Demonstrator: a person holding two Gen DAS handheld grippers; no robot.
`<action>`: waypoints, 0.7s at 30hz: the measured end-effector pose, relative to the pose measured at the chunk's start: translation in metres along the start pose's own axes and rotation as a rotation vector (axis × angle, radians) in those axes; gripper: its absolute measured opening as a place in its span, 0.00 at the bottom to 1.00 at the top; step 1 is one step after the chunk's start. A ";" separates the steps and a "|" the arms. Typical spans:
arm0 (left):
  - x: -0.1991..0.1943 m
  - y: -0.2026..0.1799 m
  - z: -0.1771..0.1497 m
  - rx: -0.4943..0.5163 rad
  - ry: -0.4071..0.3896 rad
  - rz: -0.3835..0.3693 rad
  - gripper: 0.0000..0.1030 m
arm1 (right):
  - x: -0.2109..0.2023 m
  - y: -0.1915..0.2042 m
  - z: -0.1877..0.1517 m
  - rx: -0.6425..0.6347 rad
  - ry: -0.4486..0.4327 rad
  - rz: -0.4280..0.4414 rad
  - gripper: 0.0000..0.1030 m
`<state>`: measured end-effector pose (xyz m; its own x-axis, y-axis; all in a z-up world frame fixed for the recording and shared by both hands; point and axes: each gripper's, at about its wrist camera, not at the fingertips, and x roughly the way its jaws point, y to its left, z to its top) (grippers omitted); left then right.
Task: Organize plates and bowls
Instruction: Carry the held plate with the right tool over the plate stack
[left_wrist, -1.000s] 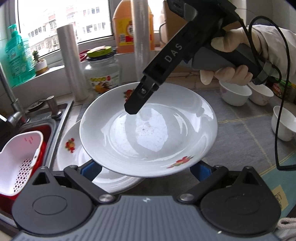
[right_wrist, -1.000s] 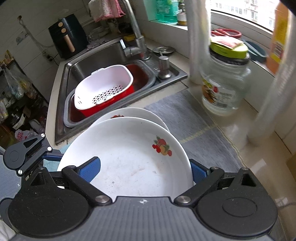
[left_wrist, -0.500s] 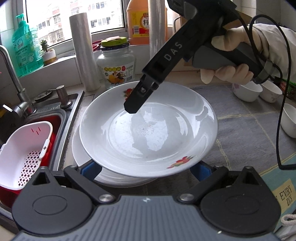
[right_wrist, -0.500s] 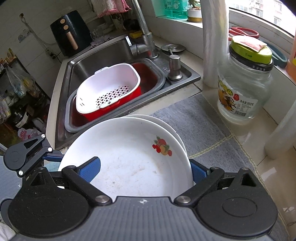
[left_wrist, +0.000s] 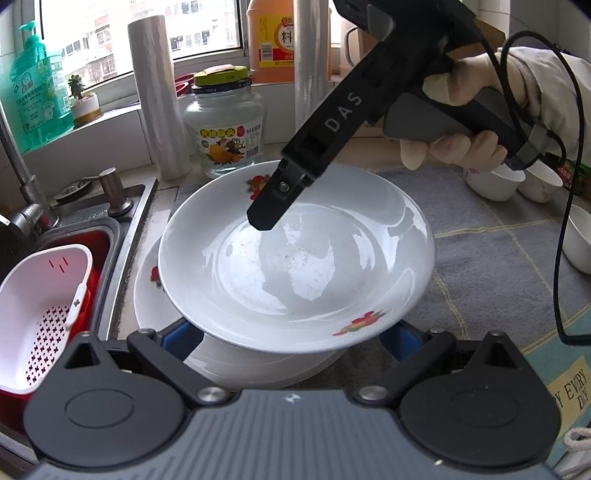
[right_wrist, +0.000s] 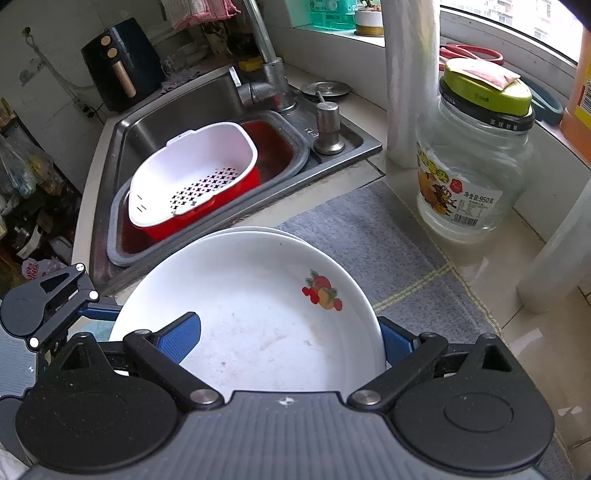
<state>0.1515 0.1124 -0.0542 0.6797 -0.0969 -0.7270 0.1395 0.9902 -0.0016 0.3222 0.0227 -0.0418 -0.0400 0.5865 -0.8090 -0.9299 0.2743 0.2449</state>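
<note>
Top plate (left_wrist: 295, 258) carried level between both grippers, directly over lower plate (left_wrist: 147, 291) on counter (left_wrist: 480, 258). Right gripper (right_wrist: 291, 332) fingers pinch its rim; left gripper (left_wrist: 291, 336) grip: cannot tell.

Daylit window (left_wrist: 147, 37) above tiled sill, steel sink (right_wrist: 177, 110) in pale counter, grey mat (left_wrist: 480, 258).

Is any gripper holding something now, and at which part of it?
Both grip the top plate by its rim: the left gripper at the near edge, the right gripper at the opposite edge. It sits above a second plate.
</note>
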 end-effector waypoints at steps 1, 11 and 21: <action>0.001 0.000 0.000 -0.001 0.002 -0.002 0.97 | 0.000 0.000 0.000 0.000 0.000 0.000 0.98; 0.005 0.006 0.000 -0.030 0.025 -0.016 0.97 | 0.008 0.003 0.003 -0.013 0.015 -0.016 0.98; 0.007 0.013 0.001 -0.073 0.050 -0.041 0.97 | 0.020 0.005 0.007 -0.022 0.037 -0.025 0.98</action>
<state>0.1593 0.1249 -0.0587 0.6371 -0.1343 -0.7590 0.1124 0.9904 -0.0810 0.3199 0.0408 -0.0526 -0.0296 0.5510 -0.8340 -0.9386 0.2717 0.2128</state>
